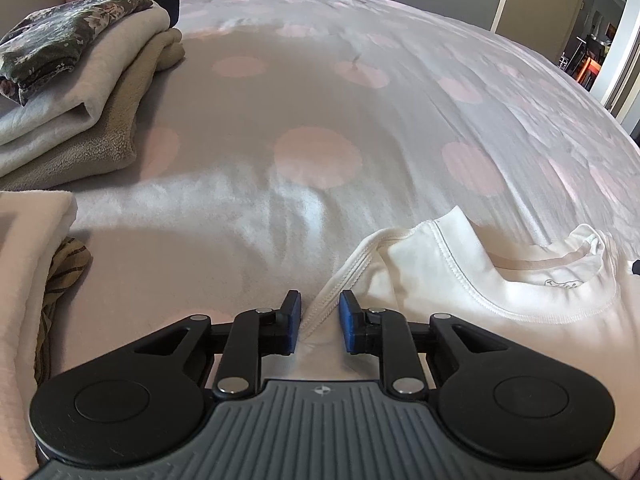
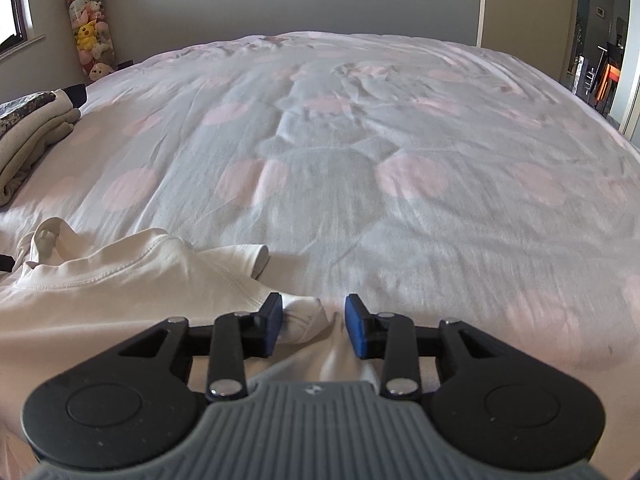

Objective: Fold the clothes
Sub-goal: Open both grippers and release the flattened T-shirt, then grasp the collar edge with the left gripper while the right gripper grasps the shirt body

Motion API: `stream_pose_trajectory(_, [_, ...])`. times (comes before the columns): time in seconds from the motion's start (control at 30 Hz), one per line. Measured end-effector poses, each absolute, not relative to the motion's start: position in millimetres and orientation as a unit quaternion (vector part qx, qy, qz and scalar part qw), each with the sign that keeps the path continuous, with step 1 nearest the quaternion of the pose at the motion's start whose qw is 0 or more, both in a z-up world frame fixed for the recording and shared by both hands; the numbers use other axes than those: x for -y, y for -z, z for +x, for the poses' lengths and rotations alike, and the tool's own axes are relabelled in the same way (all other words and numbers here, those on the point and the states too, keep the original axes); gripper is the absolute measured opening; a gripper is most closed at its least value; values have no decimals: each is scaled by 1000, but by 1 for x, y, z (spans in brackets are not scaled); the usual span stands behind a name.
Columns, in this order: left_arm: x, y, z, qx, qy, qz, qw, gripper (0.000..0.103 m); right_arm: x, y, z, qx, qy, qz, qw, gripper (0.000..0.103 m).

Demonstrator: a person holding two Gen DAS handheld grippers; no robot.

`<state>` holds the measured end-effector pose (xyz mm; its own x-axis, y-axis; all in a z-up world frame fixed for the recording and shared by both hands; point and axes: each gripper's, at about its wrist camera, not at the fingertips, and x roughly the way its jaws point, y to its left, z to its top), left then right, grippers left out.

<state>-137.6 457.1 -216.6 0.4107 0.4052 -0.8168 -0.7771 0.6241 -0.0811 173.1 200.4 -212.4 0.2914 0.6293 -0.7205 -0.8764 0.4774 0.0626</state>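
Bedspread (image 2: 360, 208): pale grey, pink dots. Shirt (image 1: 460, 280): cream-white. Folded pile (image 1: 72, 92): dark floral, grey, beige. Gripper pads (image 1: 295, 320): blue.

I'm working in a home bedroom: a wide bed (image 2: 360, 140) with pink-dotted bedding, plush toys (image 2: 90, 28) stacked upper left, an open door (image 2: 528, 4) upper right.

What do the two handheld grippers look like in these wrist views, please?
The left gripper and right gripper match: black linkage arms with silver pivot pins, round black discs at each side, blue pads on the jaws, and a ribbed grey body bearing a small round emblem. No cables, hands or sleeves show.
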Motion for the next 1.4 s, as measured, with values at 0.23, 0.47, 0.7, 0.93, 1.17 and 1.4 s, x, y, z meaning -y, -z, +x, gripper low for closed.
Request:
stream_pose_trajectory(0.23, [-453, 218, -133, -408, -367, -212, 809, 20, -203, 212, 164, -329, -487, -200, 784, 39])
stream_pose_trajectory(0.47, [-454, 219, -133, -406, -367, -212, 810, 20, -209, 204, 127, -224, -515, -325, 761, 35])
stream_pose_trajectory(0.7, [-455, 216, -134, -397, -367, -212, 814, 8, -215, 209, 143, -259, -517, -342, 740, 10])
stream_pose_trajectory(0.93, [-455, 186, -149, -309, -424, -187, 831, 2, -206, 170, 163, -307, -506, -288, 753, 8])
stream_pose_trajectory(1.17, [-463, 187, -148, -327, -472, -159, 803, 2, -220, 182, 186, -373, -434, -341, 746, 9])
stream_pose_trajectory(1.4, [-469, 192, -152, -327, -470, -182, 799, 2, -227, 167, 175, -313, -538, -399, 673, 15])
